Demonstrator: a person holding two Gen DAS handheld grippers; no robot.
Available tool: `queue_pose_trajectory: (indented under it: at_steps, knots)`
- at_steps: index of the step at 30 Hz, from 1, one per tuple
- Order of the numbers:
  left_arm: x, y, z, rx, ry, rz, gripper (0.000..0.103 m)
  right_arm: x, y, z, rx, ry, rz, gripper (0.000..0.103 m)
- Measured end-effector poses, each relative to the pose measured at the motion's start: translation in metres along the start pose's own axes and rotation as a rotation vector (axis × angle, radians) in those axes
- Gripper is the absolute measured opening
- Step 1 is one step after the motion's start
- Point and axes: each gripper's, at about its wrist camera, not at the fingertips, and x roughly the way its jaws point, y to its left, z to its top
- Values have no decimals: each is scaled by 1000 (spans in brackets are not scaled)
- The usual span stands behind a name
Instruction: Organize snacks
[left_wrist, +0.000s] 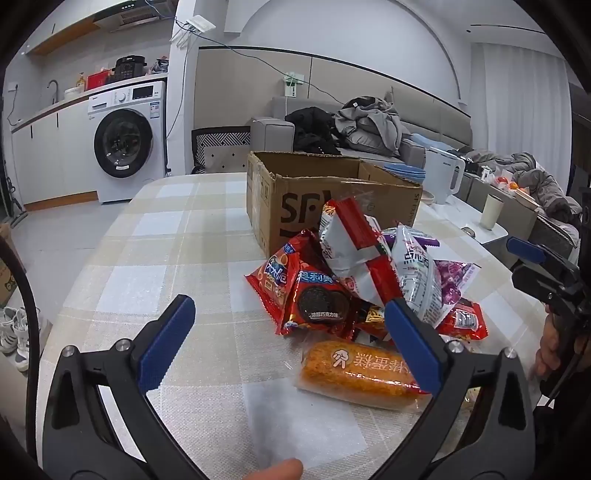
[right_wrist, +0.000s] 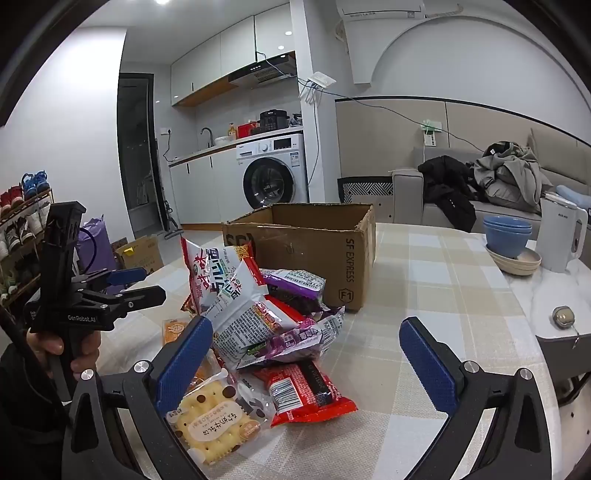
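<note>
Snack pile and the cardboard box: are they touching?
Cannot tell. In both wrist views the snack pile overlaps the cardboard box front, with packets leaning toward it, but neither view shows contact or a gap plainly.

A small home, kitchen and living room in 1 open space: a washing machine under a counter with a sink tap, a range hood, a grey sofa heaped with jackets, a shoe rack.

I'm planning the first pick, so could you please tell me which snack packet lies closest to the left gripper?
The orange cake packet, a clear-wrapped golden loaf at the pile's near edge, beside the left gripper. The red cookie packets lie farther back.
</note>
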Motion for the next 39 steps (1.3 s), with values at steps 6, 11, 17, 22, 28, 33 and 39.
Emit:
queue_pose_trajectory:
  at_steps: [6, 11, 17, 22, 28, 33, 39]
  knots:
    - [0, 0, 0, 4, -5, 7, 102, -3, 1, -1, -6, -10, -3, 103]
    - [0, 0, 0, 5, -6, 7, 102, 1, 0, 0, -4, 4, -3, 103]
    - [0, 1, 0, 6, -9, 7, 102, 1, 0, 0, -2, 6, -4, 103]
    - [0, 0, 0, 9, -9, 11, 102, 1, 0, 0, -1, 8, -3, 103]
    - [-1, -2, 1, 11, -10, 12, 102, 1, 0, 0, -1, 10, -4, 103]
    - [-1, -2, 1, 12, -10, 11, 102, 1, -1, 0, 0, 11, -4, 103]
    - [-1, -2, 1, 12, -11, 12, 102, 1, -1, 0, 0, 11, -3, 103]
